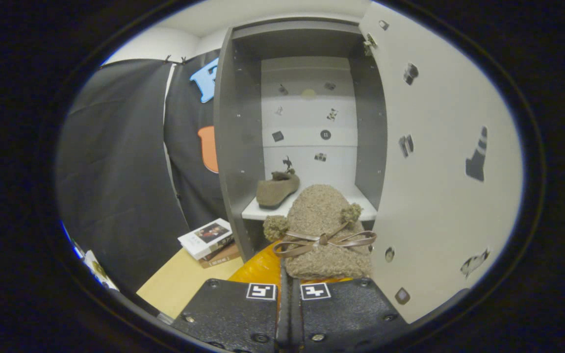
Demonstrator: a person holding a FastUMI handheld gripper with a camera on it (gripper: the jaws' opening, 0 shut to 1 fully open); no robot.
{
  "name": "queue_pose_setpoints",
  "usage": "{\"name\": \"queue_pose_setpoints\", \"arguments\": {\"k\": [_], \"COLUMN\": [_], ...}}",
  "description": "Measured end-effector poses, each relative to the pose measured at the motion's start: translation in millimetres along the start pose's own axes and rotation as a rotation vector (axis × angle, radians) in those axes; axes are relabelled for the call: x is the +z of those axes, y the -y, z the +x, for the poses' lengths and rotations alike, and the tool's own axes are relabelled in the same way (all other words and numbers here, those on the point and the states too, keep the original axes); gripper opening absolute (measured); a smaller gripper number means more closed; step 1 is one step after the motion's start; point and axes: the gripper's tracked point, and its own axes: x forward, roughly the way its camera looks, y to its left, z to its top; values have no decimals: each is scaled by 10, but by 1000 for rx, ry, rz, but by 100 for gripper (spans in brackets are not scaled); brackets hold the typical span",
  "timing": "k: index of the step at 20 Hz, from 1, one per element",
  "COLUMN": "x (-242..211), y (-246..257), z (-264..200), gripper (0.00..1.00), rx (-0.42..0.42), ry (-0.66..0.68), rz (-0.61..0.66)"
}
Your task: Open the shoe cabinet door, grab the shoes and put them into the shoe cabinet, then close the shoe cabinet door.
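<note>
Holding a fuzzy tan slipper (324, 230) in the lower middle of the frame, your gripper (288, 274) has its two fingers drawn nearly together, with only a thin dark slit left between them, and the slipper's near edge sits in that slit. The slipper rises just ahead of the fingers; it carries a brown ribbon bow (324, 241) across its front and two small pompoms (276, 227) at either side of the bow. Beyond it, in the upper middle of the frame, the shoe cabinet (231, 137) stands with its door (439, 162) swung open to the right side of the frame; the inner face of the door is pale and dotted with small stickers. Inside, on the white shelf (258, 211) at the centre of the frame, the second slipper (277, 189) lies near the left wall of the compartment, toe pointing left, apart from the one you hold. The held slipper hangs in front of the shelf's front edge; you cannot tell whether it touches the shelf. Under the slipper shows an orange surface (258, 267). To the lower left, a small stack of books (209, 240) lies on the pale wooden table (179, 284) just beside the cabinet's left side panel. Black cloth covers the left of the frame.
</note>
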Motion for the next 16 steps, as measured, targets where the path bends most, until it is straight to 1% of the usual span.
{"name": "queue_pose_setpoints", "arguments": {"k": [5, 8, 11, 16], "x": [586, 812, 952, 996], "y": [24, 29, 69, 179], "z": [445, 809, 1181, 1910], "gripper": [5, 5, 5, 5], "rx": [-15, -18, -27, -38], "ry": [67, 86, 94, 65], "rz": [-28, -53, -76, -66]}}
